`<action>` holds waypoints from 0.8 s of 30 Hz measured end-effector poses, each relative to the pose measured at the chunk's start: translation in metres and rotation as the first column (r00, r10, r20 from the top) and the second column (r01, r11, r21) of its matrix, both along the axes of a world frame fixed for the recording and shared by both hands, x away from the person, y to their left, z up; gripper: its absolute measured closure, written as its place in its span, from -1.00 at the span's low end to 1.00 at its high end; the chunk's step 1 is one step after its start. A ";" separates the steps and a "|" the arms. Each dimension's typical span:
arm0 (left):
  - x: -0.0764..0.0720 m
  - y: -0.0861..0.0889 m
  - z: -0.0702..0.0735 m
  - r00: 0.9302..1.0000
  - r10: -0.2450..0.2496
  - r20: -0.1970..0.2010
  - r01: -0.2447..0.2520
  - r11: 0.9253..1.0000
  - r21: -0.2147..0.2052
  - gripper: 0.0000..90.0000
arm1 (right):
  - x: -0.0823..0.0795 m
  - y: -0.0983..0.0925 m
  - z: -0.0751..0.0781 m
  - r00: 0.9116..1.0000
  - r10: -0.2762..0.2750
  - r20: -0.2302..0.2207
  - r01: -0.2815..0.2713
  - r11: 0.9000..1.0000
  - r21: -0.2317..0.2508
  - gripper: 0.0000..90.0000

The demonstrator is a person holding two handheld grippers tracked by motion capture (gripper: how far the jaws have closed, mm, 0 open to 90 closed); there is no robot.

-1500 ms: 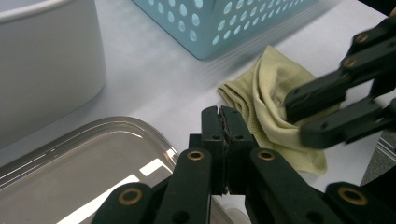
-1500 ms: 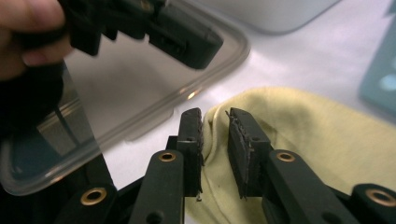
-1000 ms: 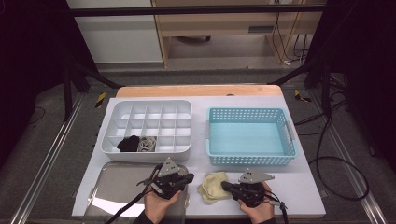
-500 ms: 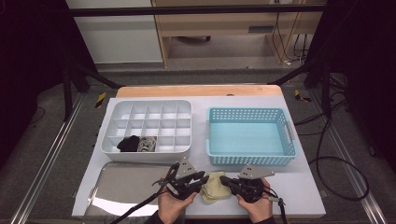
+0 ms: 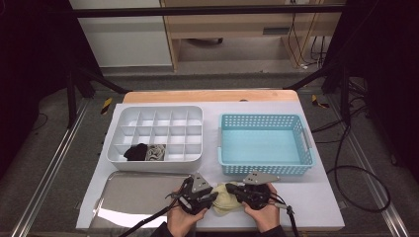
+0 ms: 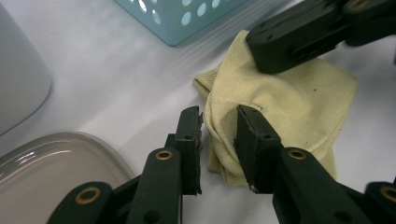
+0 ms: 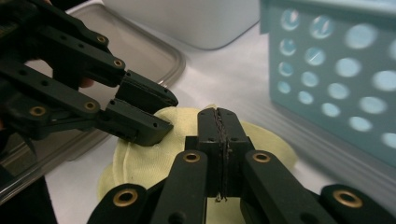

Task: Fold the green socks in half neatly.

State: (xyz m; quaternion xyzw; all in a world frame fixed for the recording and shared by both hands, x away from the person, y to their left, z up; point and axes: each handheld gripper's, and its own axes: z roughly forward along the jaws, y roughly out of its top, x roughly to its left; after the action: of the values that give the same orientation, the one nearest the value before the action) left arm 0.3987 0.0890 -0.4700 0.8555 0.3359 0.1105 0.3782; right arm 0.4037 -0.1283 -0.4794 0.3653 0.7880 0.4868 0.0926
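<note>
A folded pale-yellow cloth [image 5: 225, 200] lies on the white surface [image 5: 316, 197] at its near edge, between the two hands, just near of the light-blue basket [image 5: 264, 145] and right of the metal tray [image 5: 133, 195]. The left gripper [image 6: 219, 135] has just been opening its jaws; they stand apart over the cloth's left edge, a raised fold of fabric between them, the pads not pressing it. The right gripper [image 7: 219, 140] has its jaws pressed together, tips down at the cloth; whether fabric is caught between them cannot be told. Farther off, the white compartment box [image 5: 155, 133] holds a black item [image 5: 136, 152] and a grey one [image 5: 157, 153] in its near row.
</note>
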 end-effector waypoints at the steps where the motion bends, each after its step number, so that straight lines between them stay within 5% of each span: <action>1: 0.000 0.000 0.000 1.000 -0.002 -0.001 0.002 1.000 0.000 0.55 | 0.000 0.000 0.000 1.000 0.000 0.000 0.000 1.000 0.000 1.00; 4: 0.000 0.000 -0.001 1.000 -0.005 0.000 0.005 1.000 -0.003 0.55 | 0.005 0.007 -0.007 0.999 -0.009 -0.038 0.007 0.998 -0.054 1.00; 10: 0.000 0.002 0.002 1.000 -0.010 0.011 0.010 1.000 -0.014 0.53 | 0.000 -0.001 0.000 1.000 -0.020 -0.020 0.020 1.000 -0.023 0.96; 15: -0.002 0.005 0.015 0.999 -0.012 0.046 0.016 0.996 -0.084 0.57 | -0.013 -0.026 0.011 0.997 -0.075 0.010 0.075 0.997 0.019 0.82; 24: -0.003 -0.023 0.014 0.995 -0.083 0.055 0.088 0.993 -0.084 0.82 | -0.030 -0.045 -0.004 0.991 -0.120 -0.064 0.122 0.992 0.036 0.58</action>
State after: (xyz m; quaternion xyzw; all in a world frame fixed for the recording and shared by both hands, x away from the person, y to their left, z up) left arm 0.3958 0.0657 -0.4559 0.8489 0.2936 0.1014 0.4276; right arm 0.3739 -0.1731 -0.4832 0.4290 0.7571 0.4843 0.0905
